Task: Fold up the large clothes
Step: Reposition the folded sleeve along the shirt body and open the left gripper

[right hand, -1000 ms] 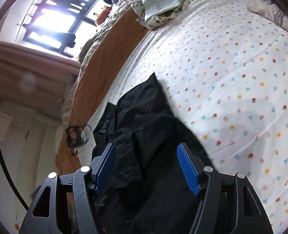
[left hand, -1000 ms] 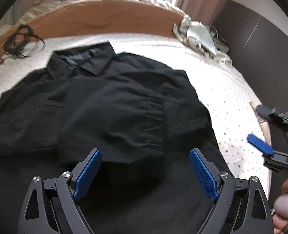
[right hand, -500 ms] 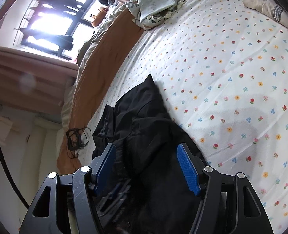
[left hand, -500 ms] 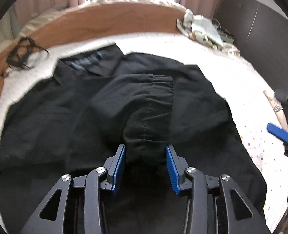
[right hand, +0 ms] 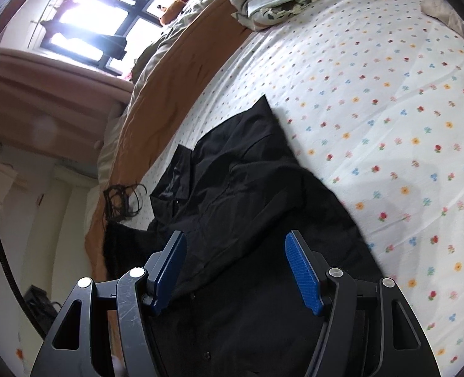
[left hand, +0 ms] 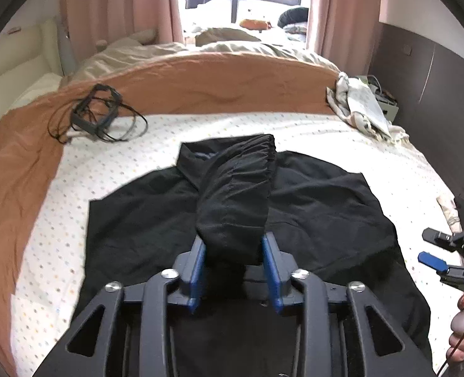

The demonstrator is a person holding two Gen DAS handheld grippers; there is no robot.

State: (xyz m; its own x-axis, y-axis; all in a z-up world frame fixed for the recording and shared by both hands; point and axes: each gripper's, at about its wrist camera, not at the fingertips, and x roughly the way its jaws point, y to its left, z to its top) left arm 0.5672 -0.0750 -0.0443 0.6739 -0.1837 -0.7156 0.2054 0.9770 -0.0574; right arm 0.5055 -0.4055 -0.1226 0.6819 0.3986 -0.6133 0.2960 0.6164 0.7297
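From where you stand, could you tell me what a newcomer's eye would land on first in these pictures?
First, the black shirt spread across the flowered bedsheet, with its sleeve bunched and lifted in the shut left gripper at the near centre. The right gripper hangs open over the shirt's right side. Beyond, a tangle of black cables lies at the far left near the orange blanket.

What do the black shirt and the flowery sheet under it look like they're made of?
Black shirt: thin matte woven cloth, probably cotton or a blend; it creases softly and gathers where the left gripper pinches its sleeve. Flowery sheet: light matte cotton-like fabric with printed flowers and faint wrinkles; the exact fibre is unclear.
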